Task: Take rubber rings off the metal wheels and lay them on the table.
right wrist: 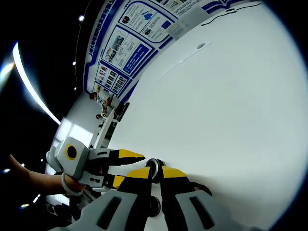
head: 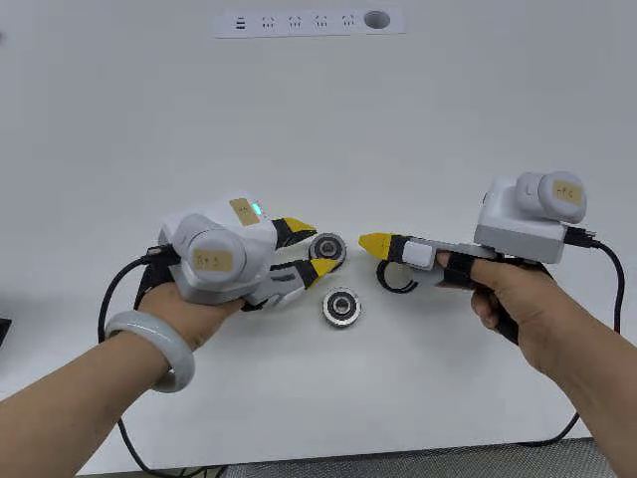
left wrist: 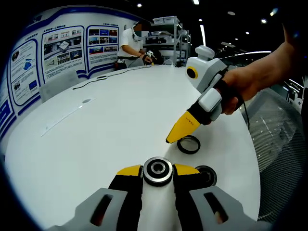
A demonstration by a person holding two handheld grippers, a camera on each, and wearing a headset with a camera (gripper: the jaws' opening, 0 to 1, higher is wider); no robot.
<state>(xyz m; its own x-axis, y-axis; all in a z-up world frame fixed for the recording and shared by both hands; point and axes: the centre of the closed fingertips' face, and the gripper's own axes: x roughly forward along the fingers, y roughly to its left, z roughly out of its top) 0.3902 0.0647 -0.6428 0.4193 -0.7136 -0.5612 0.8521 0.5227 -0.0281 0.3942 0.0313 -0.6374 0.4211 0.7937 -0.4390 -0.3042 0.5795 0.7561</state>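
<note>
Our left tongs (head: 314, 246) are closed on a metal wheel (head: 327, 247), which touches both yellow tips. We cannot tell whether its dark rim is rubber. Our right tongs (head: 374, 243) are drawn narrow, tips almost together and gripping nothing. A rubber ring (head: 382, 282) lies flat on the white worktop (head: 299, 119) just beneath them, and the tongs cover its upper part in the head view. A second wheel (head: 341, 307) lies nearby. In the left gripper view a jaw hides half of it.
</note>
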